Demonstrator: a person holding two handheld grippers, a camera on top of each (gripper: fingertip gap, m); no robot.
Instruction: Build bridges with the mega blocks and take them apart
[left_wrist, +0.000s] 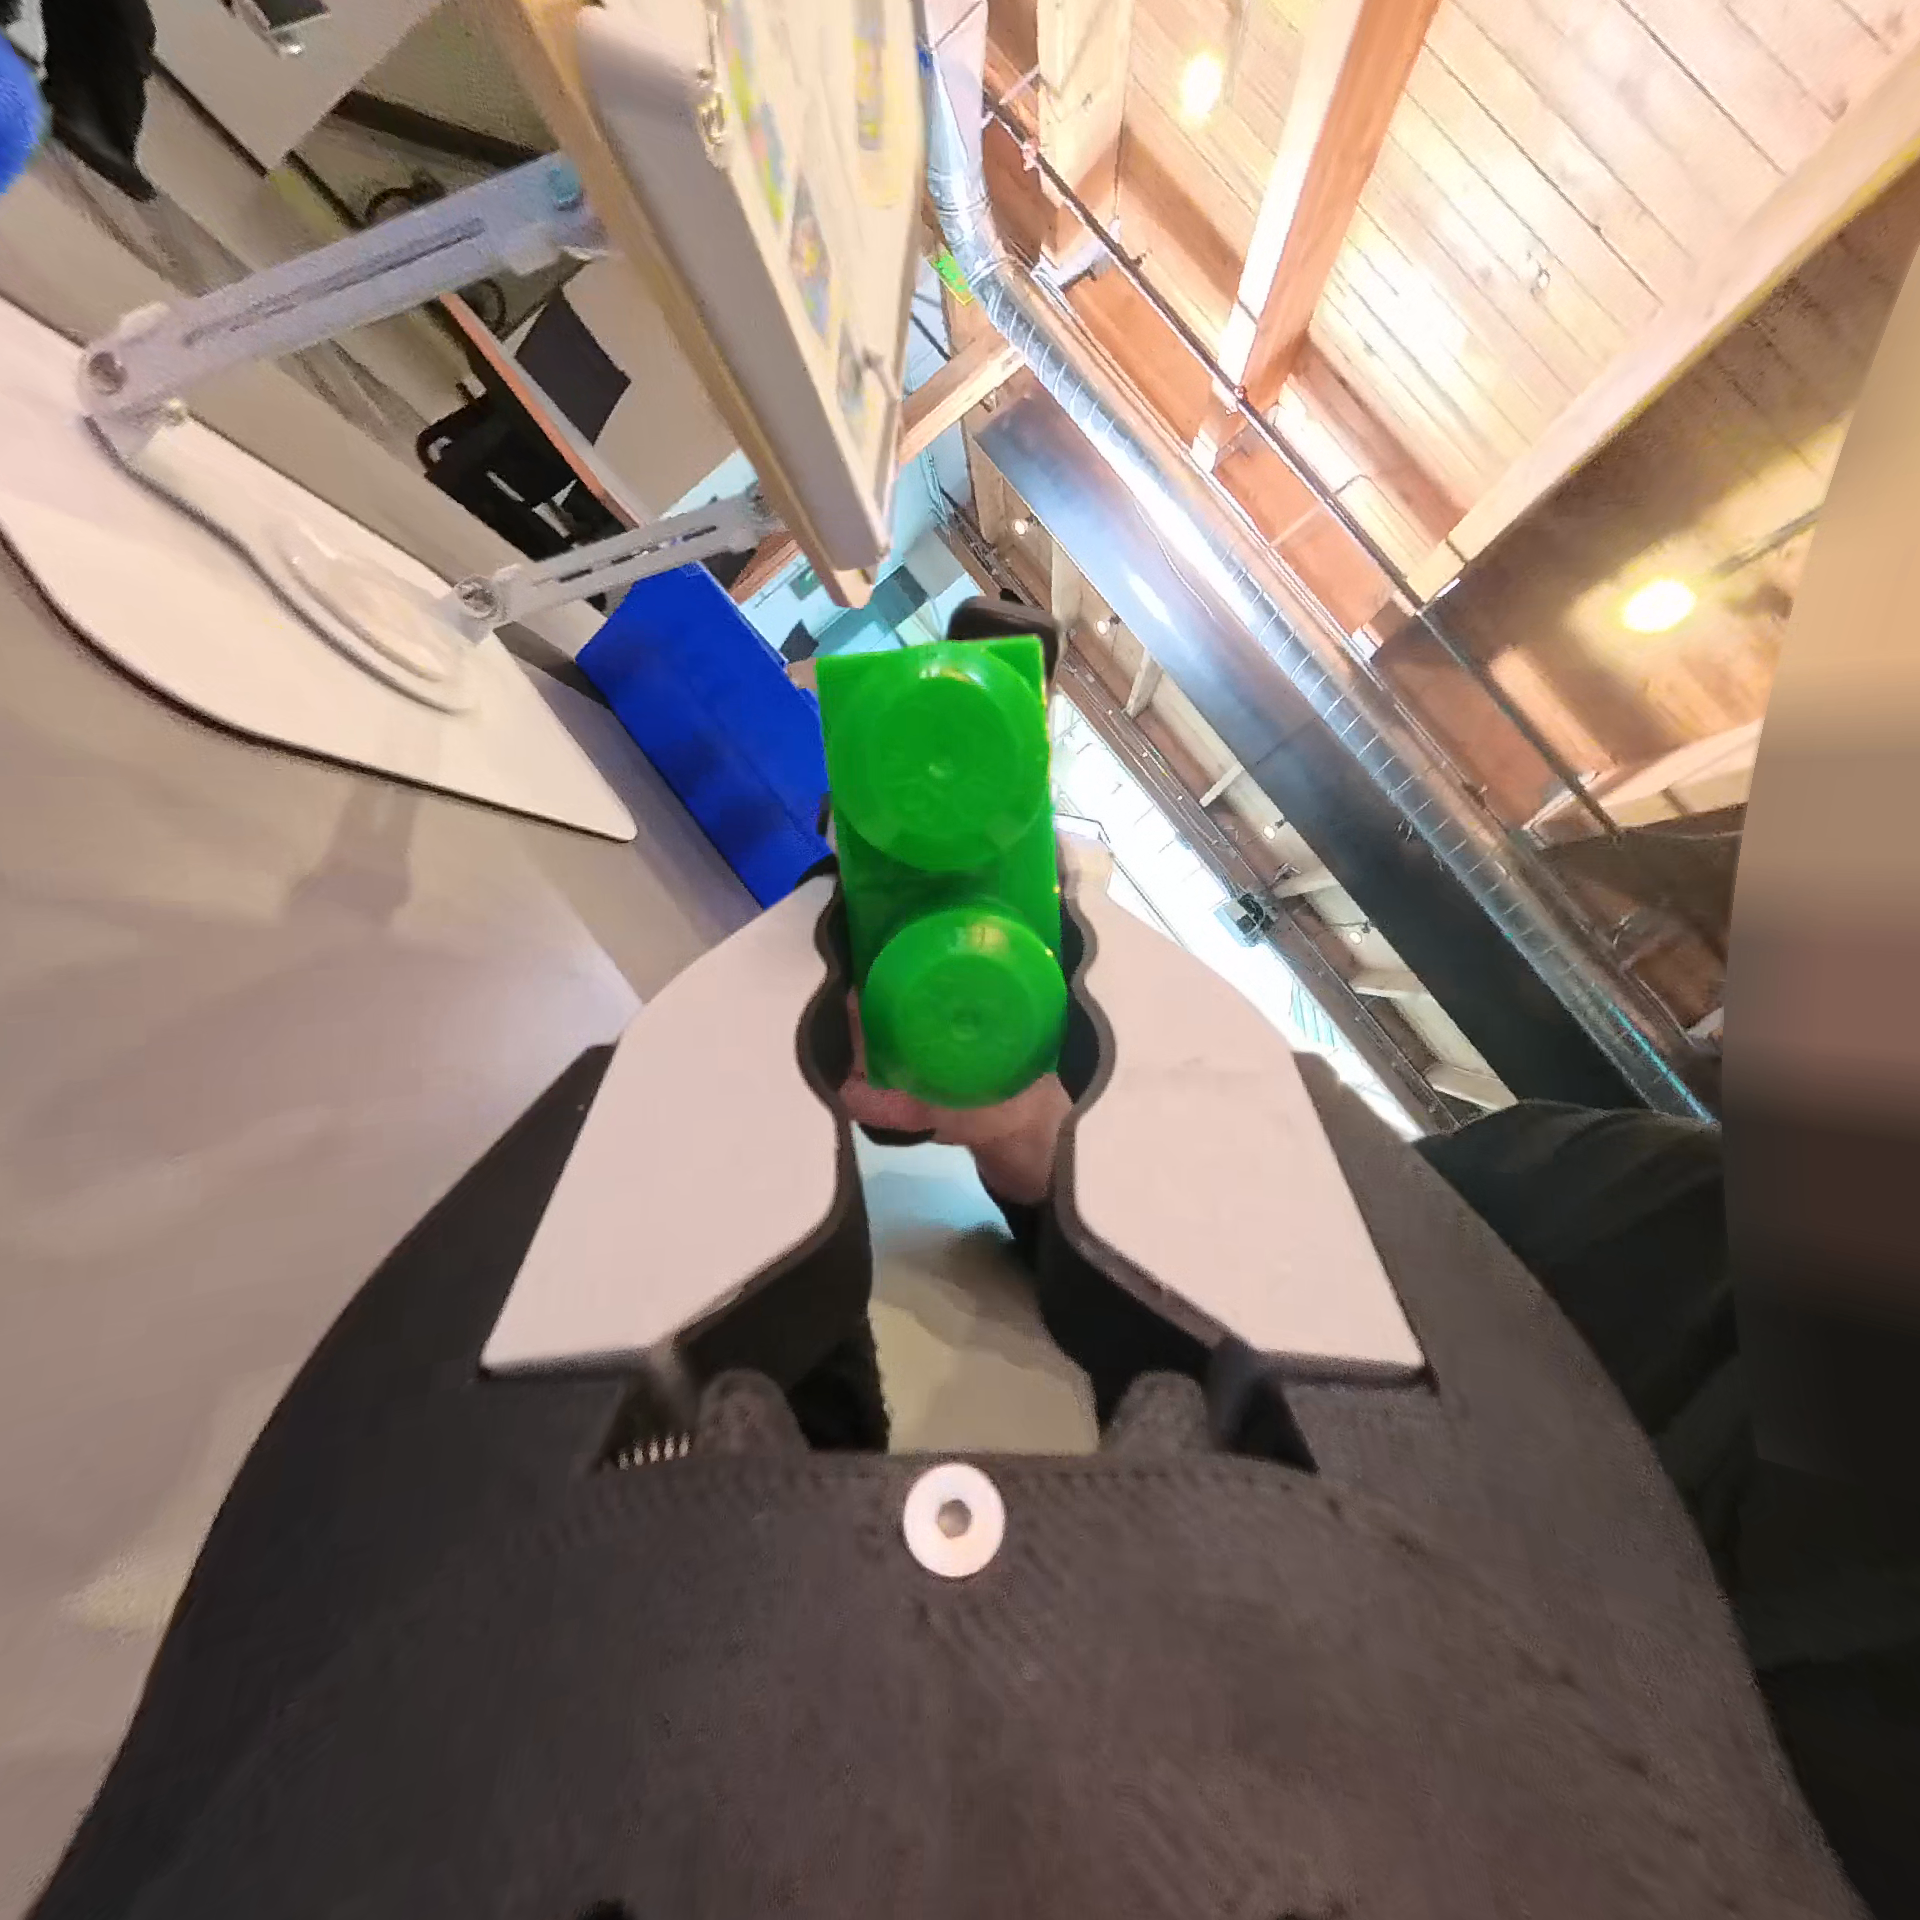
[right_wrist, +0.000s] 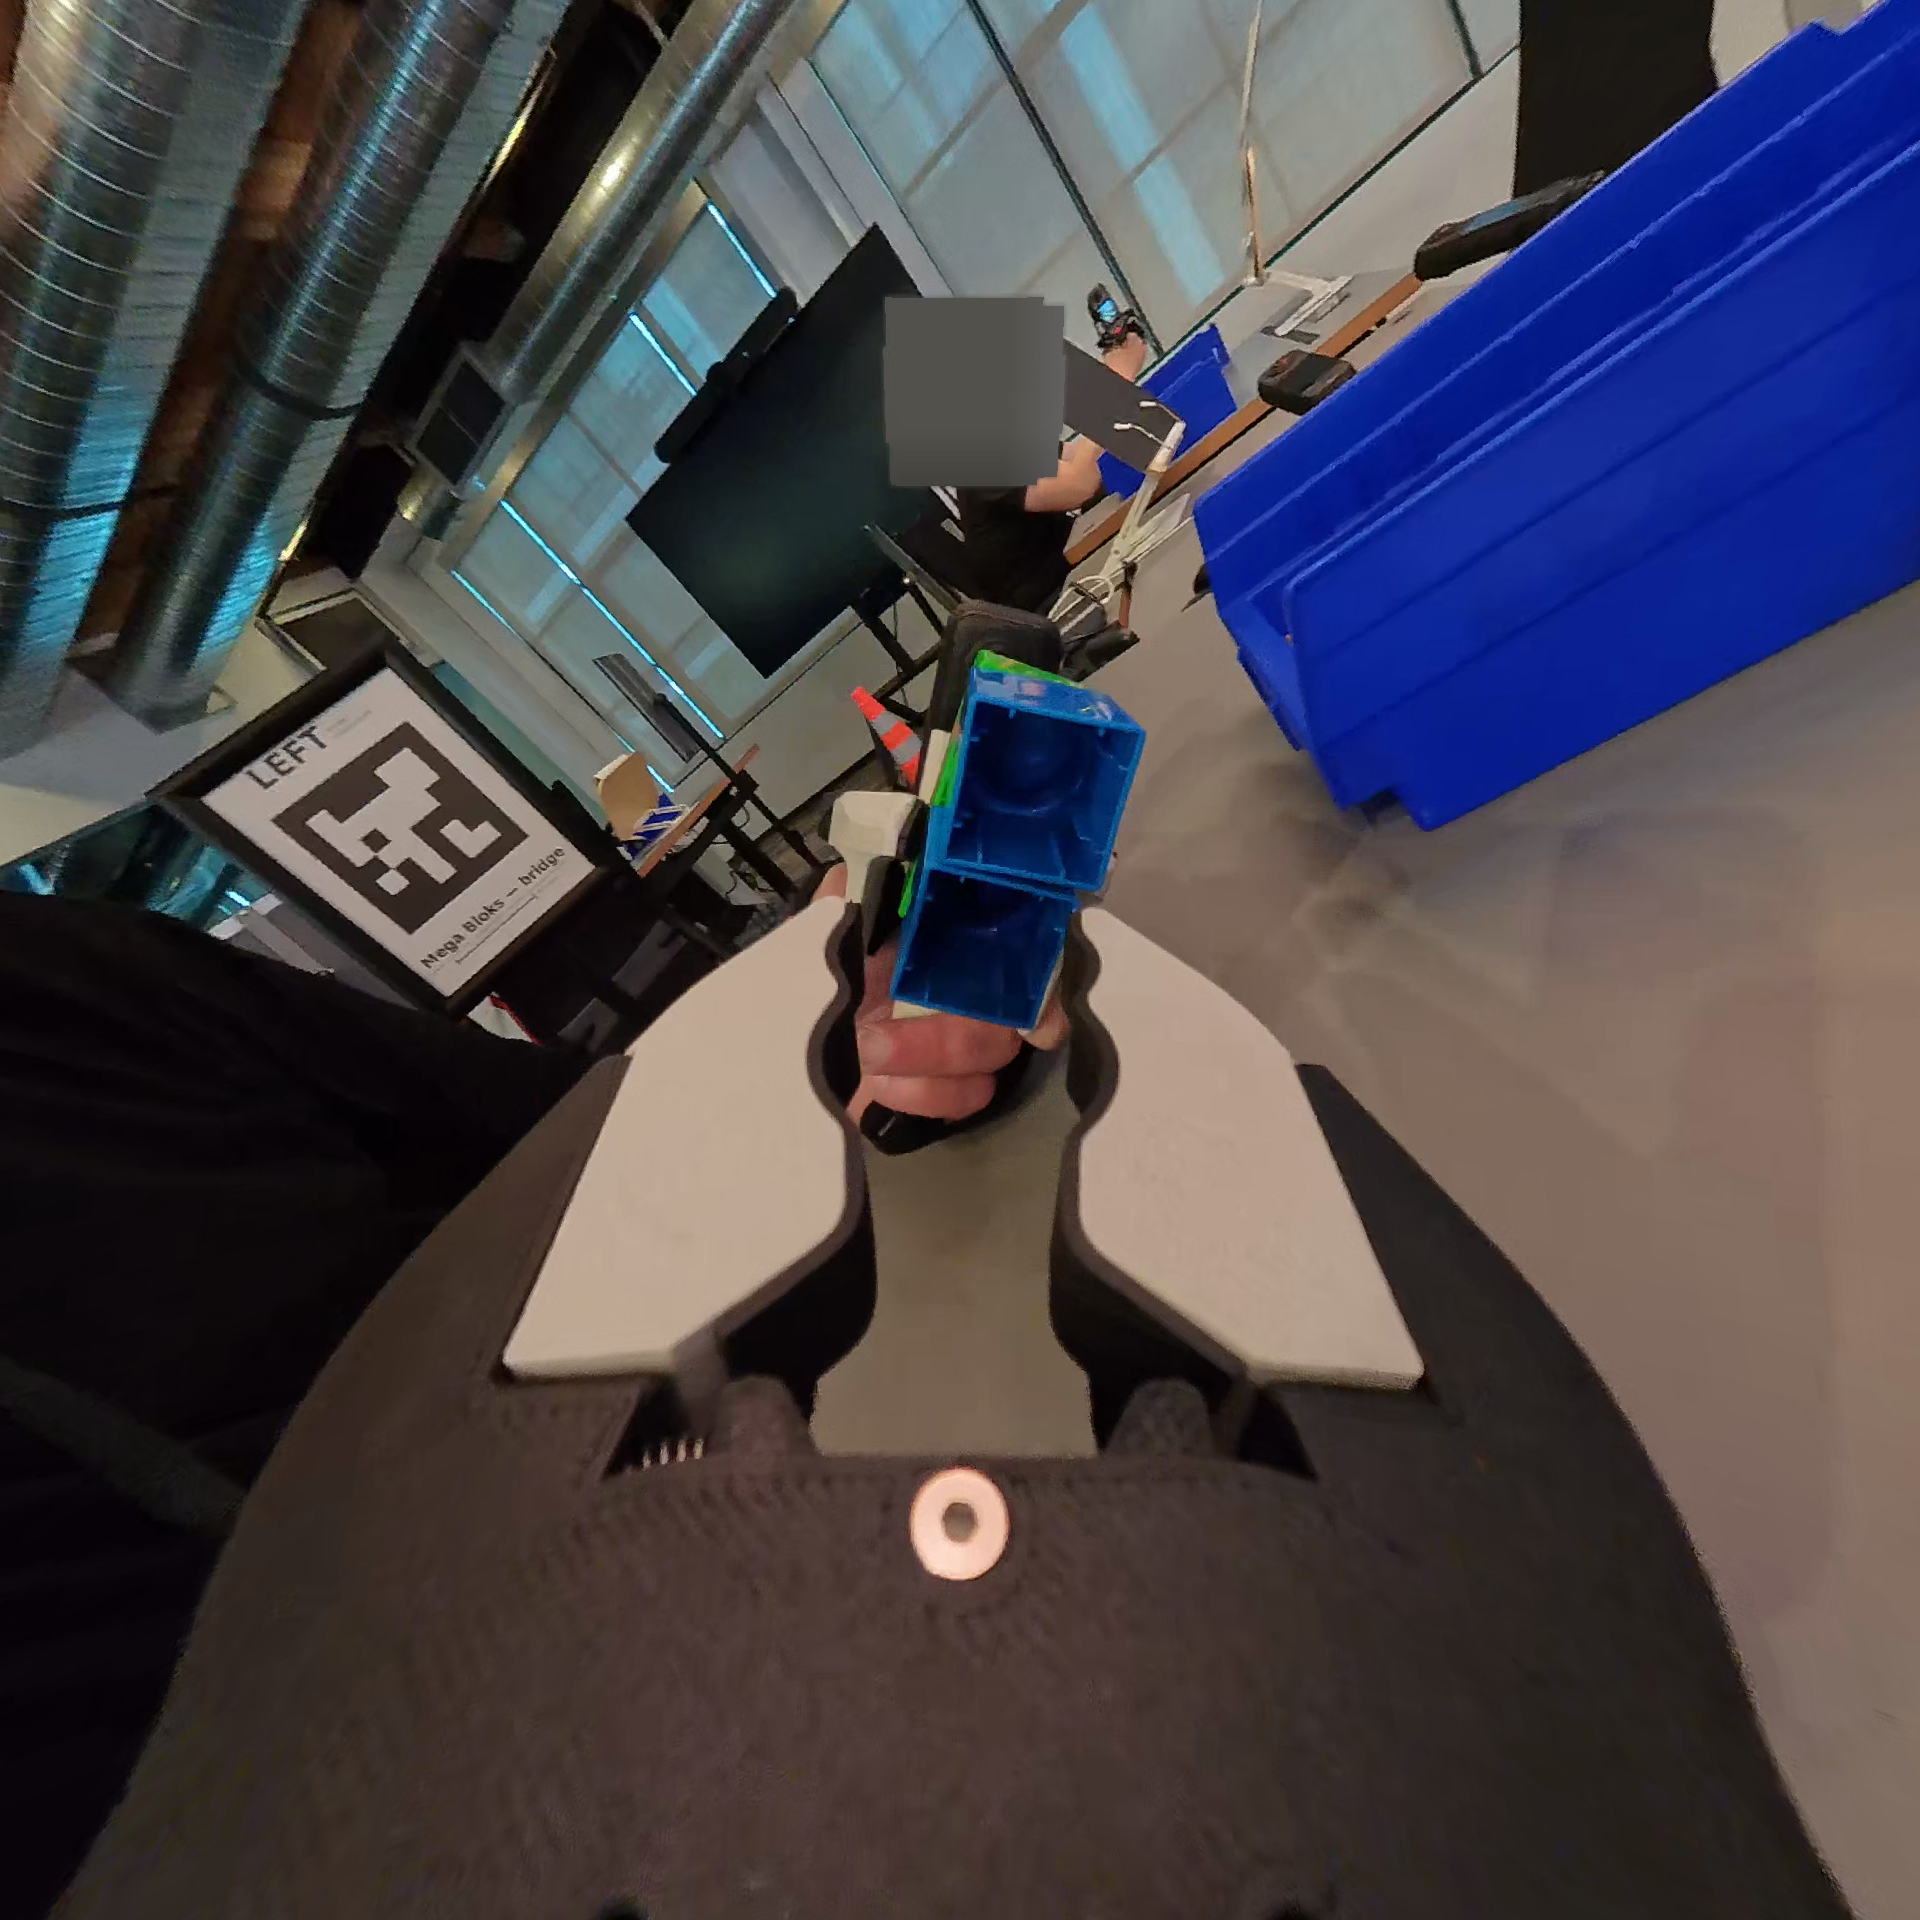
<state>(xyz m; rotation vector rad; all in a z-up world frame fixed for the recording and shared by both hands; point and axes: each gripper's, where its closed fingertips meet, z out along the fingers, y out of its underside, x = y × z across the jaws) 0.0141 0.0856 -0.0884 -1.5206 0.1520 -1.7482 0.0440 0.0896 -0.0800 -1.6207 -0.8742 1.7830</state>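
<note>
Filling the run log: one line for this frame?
left gripper: shut on green block | right gripper: shut on blue block | blocks joined, midair

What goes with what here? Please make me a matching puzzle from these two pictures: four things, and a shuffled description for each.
Things:
1. green block
2. blue block
3. bins
4. cone

Descriptions:
A. orange, far off in the background
B. hollow underside faces the camera
C. blue, nested one inside another
D. two round studs face the camera

Pairs: 1-D, 2-B, 3-C, 4-A
</note>
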